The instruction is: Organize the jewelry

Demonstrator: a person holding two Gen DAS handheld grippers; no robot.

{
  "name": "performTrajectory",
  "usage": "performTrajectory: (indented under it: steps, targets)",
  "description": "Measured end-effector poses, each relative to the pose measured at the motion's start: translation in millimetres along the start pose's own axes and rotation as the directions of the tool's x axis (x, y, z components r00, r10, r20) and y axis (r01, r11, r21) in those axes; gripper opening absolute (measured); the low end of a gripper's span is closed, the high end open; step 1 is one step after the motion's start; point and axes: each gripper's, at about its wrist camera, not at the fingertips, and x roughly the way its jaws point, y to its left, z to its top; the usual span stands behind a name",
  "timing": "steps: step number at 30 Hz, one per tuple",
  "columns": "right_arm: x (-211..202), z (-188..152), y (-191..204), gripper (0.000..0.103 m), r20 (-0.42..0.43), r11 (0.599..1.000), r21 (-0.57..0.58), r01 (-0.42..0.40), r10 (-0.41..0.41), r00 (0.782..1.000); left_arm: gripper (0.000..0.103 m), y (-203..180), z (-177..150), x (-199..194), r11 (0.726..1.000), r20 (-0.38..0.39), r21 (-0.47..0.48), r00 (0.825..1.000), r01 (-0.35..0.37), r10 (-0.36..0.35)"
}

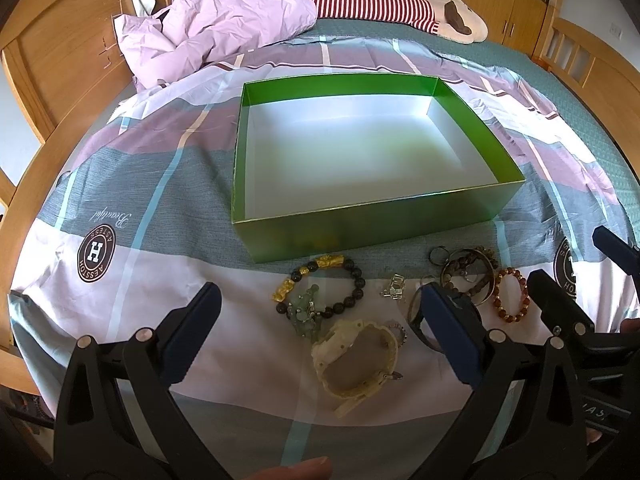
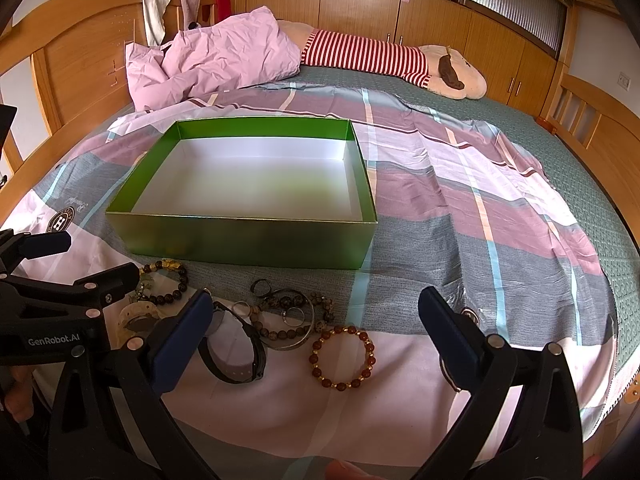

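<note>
Setup: you've got a green box [image 1: 360,152] sitting empty on the bed [image 2: 500,208], with all the jewelry in a loose row on the sheet just in front of its near wall.

Left gripper [image 1: 320,320]: wide open, holding nothing. The cream watch [image 1: 356,364] lies right between the fingers, with the black and gold bead bracelet [image 1: 320,284] just past it toward the box.

Right gripper [image 2: 314,328]: also wide open and empty. The amber bead bracelet [image 2: 342,356] sits flat between the fingers, a bit toward the camera. The dark watch [image 2: 236,344] is touching or just beside your left finger, and the tangle of rings and beads [image 2: 288,312] is just beyond.

How it'll handle: everything here looks light. Bead bracelets are probably on elastic, so expect them to be floppy and roll-prone. Pinch across one side of the loop rather than trying to span the whole ring.

Watches: the straps look stiffer, so I'd grab the band beside the case, not the smooth face.

Watch out: the tangled pile will likely drag neighbours along if you pull one piece. The sheet is soft too, so a low pinch may catch fabric.

Easiest first pick, I reckon: the amber bracelet, since it lies apart from the rest.
</note>
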Motion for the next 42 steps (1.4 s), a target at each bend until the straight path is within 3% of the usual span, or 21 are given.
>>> performTrajectory:
  steps: [14, 18, 21, 22, 24, 26, 27, 29, 32, 33, 35, 36, 38, 40, 42]
  targets:
    - [4, -1, -3, 0.101, -0.023, 1.000, 0.001, -0.021, 0.021, 1.000, 0.099, -2, 1, 7, 1.000, -0.040, 0.018, 0.999, -0.013, 0.014]
    - [15, -2, -3, 0.101, -0.087, 0.999, -0.030, 0.043, -0.045, 0.995, 0.099, -4, -1, 14, 0.999, -0.079, 0.034, 0.997, -0.022, 0.025]
    - [31, -9, -7, 0.099, -0.176, 0.996, -0.035, 0.085, -0.090, 0.980, 0.099, -5, -4, 25, 0.999, -0.141, 0.051, 0.990, -0.013, 0.020]
    - [36, -12, -9, 0.093, -0.207, 0.997, -0.026, 0.074, -0.078, 0.975, 0.099, -4, -4, 28, 0.999, -0.157, 0.044, 0.988, 0.004, 0.003]
    - [41, -16, -13, 0.079, -0.240, 0.999, -0.003, 0.052, -0.051, 0.969, 0.089, -2, -5, 32, 0.999, -0.187, 0.029, 0.982, 0.042, -0.036]
    - [42, -18, -15, 0.062, -0.244, 0.999, 0.013, 0.053, -0.048, 0.968, 0.071, 1, -5, 32, 0.998, -0.204, 0.030, 0.978, 0.053, -0.045]
    - [41, -18, -16, 0.058, -0.243, 0.999, 0.021, 0.050, -0.044, 0.969, 0.060, 5, -4, 31, 0.997, -0.214, 0.028, 0.975, 0.065, -0.058]
    - [39, -17, -16, 0.052, -0.236, 0.999, 0.038, 0.017, -0.008, 0.972, 0.050, 16, 0, 28, 0.995, -0.228, -0.001, 0.969, 0.098, -0.096]
    - [38, -14, -8, 0.052, -0.230, 0.998, 0.033, -0.052, 0.058, 0.971, 0.050, 27, 9, 23, 0.984, -0.255, -0.027, 0.950, 0.178, -0.179]
    - [40, -10, -3, 0.052, -0.240, 0.997, 0.019, -0.075, 0.078, 0.968, 0.055, 28, 12, 22, 0.981, -0.264, -0.013, 0.946, 0.193, -0.189]
    - [47, -2, 6, 0.052, -0.280, 0.993, -0.008, -0.116, 0.109, 0.954, 0.068, 26, 16, 23, 0.980, -0.278, 0.040, 0.944, 0.195, -0.177]
    - [50, 1, 10, 0.052, -0.300, 0.991, -0.017, -0.135, 0.124, 0.946, 0.069, 23, 17, 25, 0.978, -0.284, 0.073, 0.944, 0.194, -0.166]
    - [59, 7, 24, 0.052, -0.348, 0.984, -0.061, -0.170, 0.139, 0.927, 0.069, 19, 13, 33, 0.973, -0.309, 0.116, 0.938, 0.199, -0.155]
    - [69, 8, 37, 0.049, -0.348, 0.980, -0.113, -0.163, 0.115, 0.930, 0.064, 11, 3, 42, 0.965, -0.349, 0.134, 0.922, 0.226, -0.167]
    - [83, 0, 49, 0.032, -0.354, 0.974, -0.128, -0.189, 0.133, 0.926, 0.056, 2, -4, 45, 0.958, -0.357, 0.171, 0.921, 0.228, -0.156]
